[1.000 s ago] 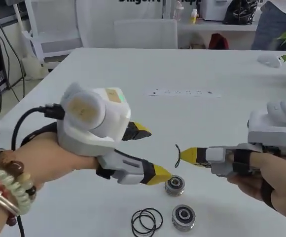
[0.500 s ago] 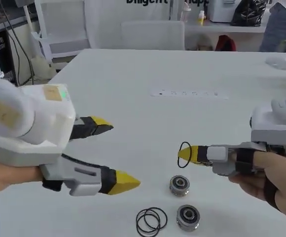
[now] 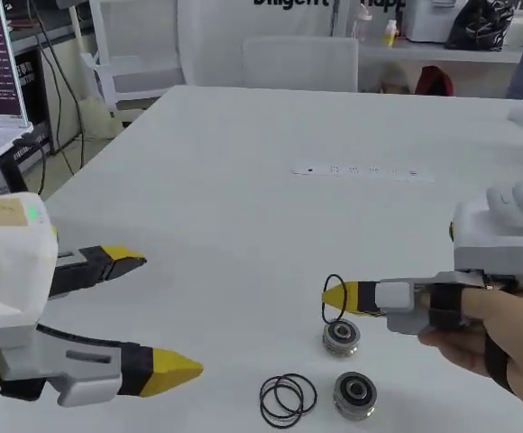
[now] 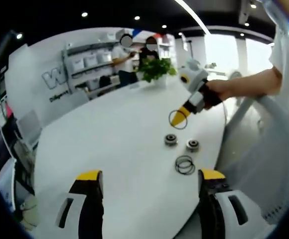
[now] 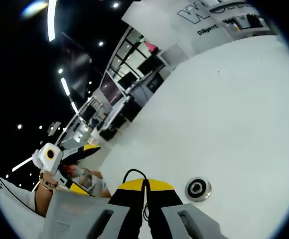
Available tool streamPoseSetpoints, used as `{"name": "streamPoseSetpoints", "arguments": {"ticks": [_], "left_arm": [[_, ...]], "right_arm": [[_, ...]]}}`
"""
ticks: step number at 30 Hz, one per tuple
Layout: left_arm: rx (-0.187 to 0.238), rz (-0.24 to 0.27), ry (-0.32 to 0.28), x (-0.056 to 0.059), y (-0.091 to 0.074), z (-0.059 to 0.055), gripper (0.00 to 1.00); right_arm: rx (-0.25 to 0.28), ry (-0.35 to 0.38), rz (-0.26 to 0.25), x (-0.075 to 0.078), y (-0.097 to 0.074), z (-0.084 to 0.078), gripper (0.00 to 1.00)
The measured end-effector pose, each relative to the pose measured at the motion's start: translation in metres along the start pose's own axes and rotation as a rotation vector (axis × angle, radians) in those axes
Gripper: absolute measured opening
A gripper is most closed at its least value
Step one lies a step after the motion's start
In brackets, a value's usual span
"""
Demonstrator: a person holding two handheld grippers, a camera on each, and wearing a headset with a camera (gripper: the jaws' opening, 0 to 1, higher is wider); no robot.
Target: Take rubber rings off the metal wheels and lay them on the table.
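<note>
And the right gripper [image 3: 335, 296], right of centre in the head view, is clamped on a black rubber ring [image 3: 324, 302] just above one metal wheel [image 3: 341, 335], with the second wheel [image 3: 355, 394] and loose rings [image 3: 288, 397] on the table [image 3: 243, 180] at the bottom edge, while the left gripper [image 3: 167, 313] gapes wide at lower left.

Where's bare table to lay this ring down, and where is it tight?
Bare table spreads between the left tool and the farther wheel, and behind the right tool, which pinches the rubber ring. It is crowded at the near edge: the pile of rings lies close beside the nearer wheel, with the farther wheel just behind.
</note>
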State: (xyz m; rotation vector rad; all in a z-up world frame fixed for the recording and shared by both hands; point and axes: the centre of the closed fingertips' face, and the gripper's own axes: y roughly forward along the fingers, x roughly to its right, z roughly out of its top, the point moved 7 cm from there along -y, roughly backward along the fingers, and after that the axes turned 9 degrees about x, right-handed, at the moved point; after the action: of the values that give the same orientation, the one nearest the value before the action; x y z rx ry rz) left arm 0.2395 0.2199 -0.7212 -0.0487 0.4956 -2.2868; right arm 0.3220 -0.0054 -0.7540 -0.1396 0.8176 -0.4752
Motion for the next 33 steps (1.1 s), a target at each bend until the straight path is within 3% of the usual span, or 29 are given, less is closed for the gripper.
{"name": "streamPoseSetpoints", "arguments": {"ticks": [8,13,21,30,33], "left_arm": [[-0.039,0.024,-0.029,0.001,-0.007,-0.018,0.79],[-0.05,0.027,-0.047,0.003,-0.008,-0.024,0.79],[-0.057,0.026,-0.051,0.005,-0.009,-0.027,0.78],[-0.06,0.026,-0.054,0.005,-0.009,-0.028,0.78],[-0.064,0.022,-0.054,0.006,-0.008,-0.029,0.78]], "right_arm": [[-0.111,-0.082,-0.032,0.002,0.006,-0.017,0.0],[-0.174,-0.136,-0.047,0.003,0.008,-0.026,0.0],[-0.348,-0.301,-0.089,0.015,0.011,-0.044,0.0],[-0.434,-0.392,-0.087,0.015,0.013,-0.056,0.0],[-0.439,-0.411,-0.084,0.013,0.014,-0.057,0.0]]}}
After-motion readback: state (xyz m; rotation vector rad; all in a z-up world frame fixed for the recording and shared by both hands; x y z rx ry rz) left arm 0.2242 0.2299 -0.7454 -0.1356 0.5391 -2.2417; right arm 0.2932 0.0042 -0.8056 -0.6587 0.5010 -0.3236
